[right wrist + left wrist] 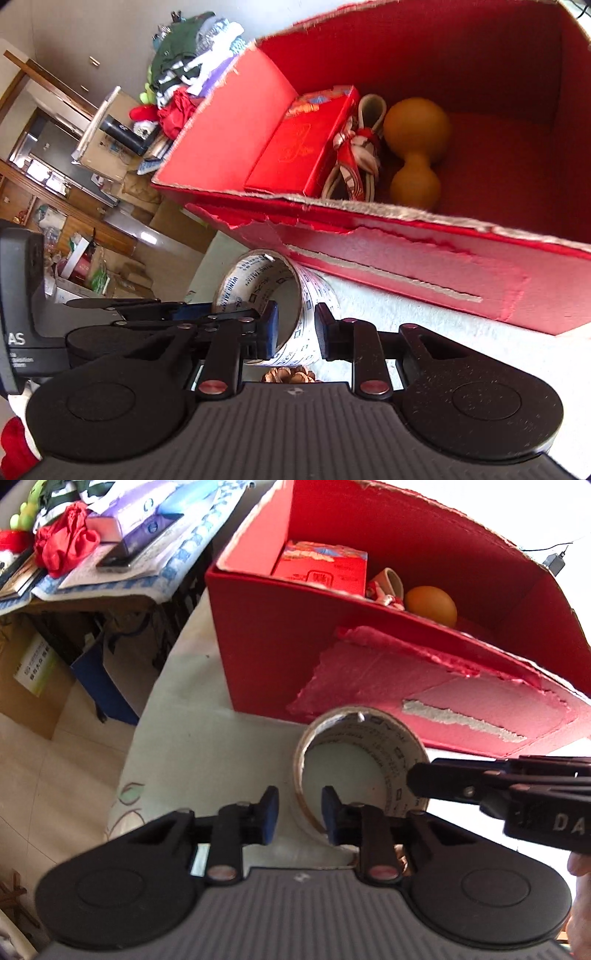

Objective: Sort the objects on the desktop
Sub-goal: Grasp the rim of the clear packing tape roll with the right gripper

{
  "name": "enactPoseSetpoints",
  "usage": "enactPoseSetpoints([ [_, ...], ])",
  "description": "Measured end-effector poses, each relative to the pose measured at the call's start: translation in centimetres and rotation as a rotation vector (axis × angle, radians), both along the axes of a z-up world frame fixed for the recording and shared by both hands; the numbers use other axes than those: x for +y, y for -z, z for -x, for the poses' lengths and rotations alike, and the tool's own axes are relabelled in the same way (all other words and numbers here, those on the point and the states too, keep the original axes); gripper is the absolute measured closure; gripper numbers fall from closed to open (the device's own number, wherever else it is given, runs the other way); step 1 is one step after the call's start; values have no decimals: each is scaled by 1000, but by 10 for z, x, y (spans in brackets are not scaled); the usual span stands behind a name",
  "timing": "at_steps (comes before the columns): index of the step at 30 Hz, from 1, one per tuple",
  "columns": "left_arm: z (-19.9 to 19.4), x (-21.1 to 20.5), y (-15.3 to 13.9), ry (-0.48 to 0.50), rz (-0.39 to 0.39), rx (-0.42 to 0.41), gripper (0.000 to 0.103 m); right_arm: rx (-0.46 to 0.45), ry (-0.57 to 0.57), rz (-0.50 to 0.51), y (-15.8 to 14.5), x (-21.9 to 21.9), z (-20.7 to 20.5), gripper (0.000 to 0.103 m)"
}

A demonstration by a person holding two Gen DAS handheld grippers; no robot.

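Our roll of tape (pixel 360 764) stands on its edge on the table (pixel 207 746), right next to the red box (pixel 280 646). It looks light and stiff, a hard ring with a smooth, maybe slippery outside. We think the best hold is across its thin wall. Our left gripper (pixel 299 814) sits a little open around the near wall, not squeezing. Our right gripper (pixel 295 332) sits the same way around the other side, also a little open.
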State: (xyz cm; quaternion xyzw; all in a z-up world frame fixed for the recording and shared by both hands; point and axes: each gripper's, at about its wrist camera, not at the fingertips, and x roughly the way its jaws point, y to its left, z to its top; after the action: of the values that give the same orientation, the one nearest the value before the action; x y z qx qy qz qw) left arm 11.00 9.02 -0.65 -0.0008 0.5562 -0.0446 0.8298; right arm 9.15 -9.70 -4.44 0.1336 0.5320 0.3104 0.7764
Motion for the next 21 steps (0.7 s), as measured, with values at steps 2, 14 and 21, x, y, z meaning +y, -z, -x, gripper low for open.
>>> enactPoseSetpoints([
  [2, -2, -1, 2, -1, -3, 6, 79, 12, 2, 8, 3, 3, -2, 79],
  [14, 1, -8, -10, 23, -45, -36, 88, 16, 12, 2, 1, 0, -1, 85],
  [21, 26, -15, -46, 33, -97, -145, 89, -72, -27, -44, -26, -3, 11, 86],
])
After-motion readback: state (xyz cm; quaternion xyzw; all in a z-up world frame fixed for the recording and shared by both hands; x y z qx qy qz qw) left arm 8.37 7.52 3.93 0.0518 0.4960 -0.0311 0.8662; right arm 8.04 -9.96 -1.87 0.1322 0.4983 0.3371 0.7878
